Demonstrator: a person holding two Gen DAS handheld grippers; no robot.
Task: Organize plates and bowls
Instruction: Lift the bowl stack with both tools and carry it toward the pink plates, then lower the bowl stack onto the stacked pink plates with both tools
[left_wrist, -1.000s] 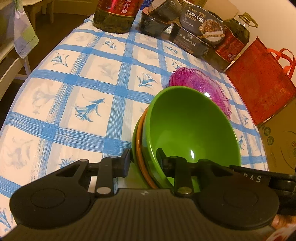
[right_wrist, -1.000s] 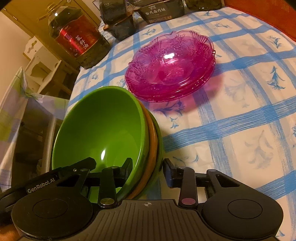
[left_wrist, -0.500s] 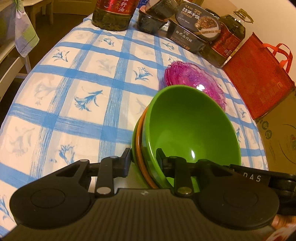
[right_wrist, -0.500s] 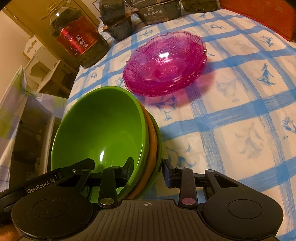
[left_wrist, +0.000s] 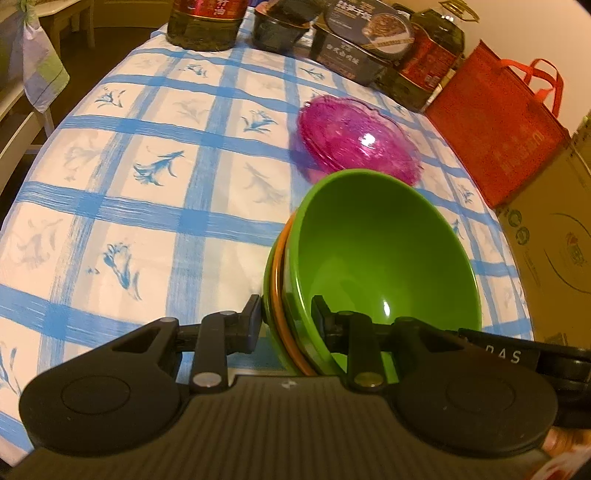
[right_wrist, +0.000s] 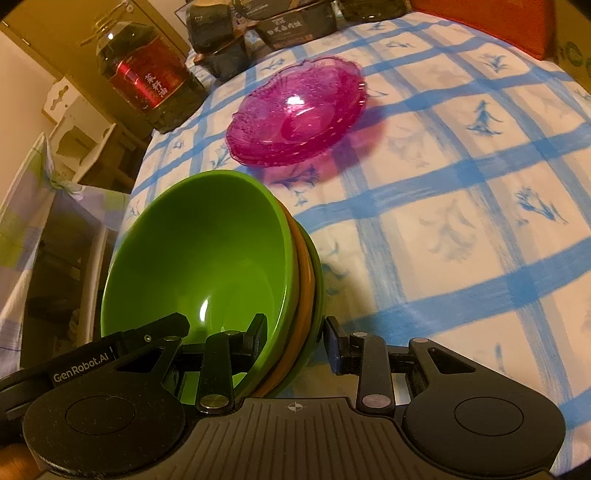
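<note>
Gleaming under warm light, the stack of bowls (left_wrist: 384, 254) nests a glossy green bowl inside an orange one (right_wrist: 304, 295), with another green bowl outermost. It is tilted and appears lifted above the desk (left_wrist: 147, 206), which wears a blue-checked cloth. Each tool grips the stacked rims from an opposite side: the left tool (left_wrist: 284, 317) has one pad inside the top bowl and one on the outer wall, narrowly spread and clamped; the right tool (right_wrist: 295, 336) pinches likewise, its outer pad at the outermost rim. Beyond the stack, apart from it, pink glass plates (right_wrist: 295, 110) rest piled on the cloth
</note>
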